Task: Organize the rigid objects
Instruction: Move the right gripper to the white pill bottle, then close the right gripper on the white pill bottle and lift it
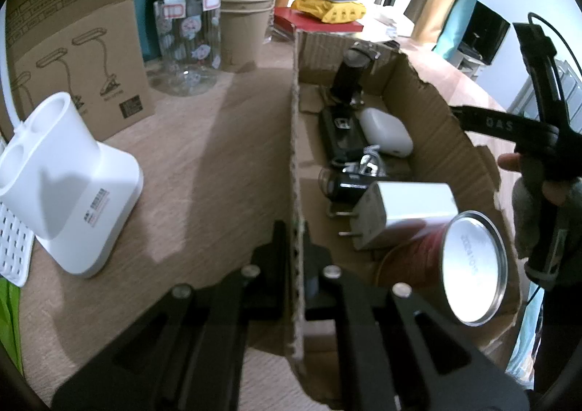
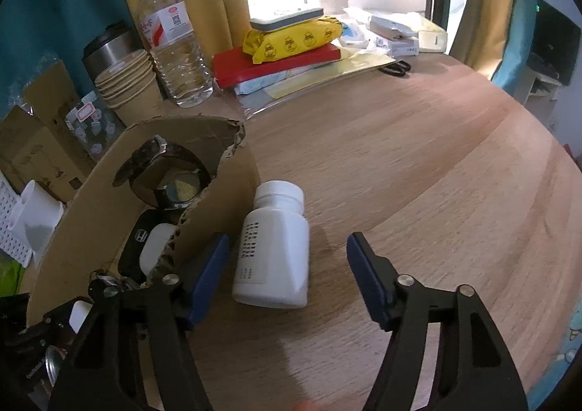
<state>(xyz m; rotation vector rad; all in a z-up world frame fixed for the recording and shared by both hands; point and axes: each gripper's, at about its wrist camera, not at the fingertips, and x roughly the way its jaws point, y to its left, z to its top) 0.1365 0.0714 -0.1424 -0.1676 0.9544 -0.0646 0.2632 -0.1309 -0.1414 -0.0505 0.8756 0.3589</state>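
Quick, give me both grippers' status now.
Left gripper: shut on the cardboard box wall.
Right gripper: open around the white bottle, not gripping.

Left gripper (image 1: 295, 247) clamped, right gripper (image 2: 287, 267) spread wide.

The left gripper's black fingers (image 1: 271, 265) press together on a thin cardboard wall. The right gripper's blue-padded fingers (image 2: 211, 276) stand far apart, low over the tabletop. In the left wrist view, the person's right hand (image 1: 545, 200) grasps its gripper's handle.
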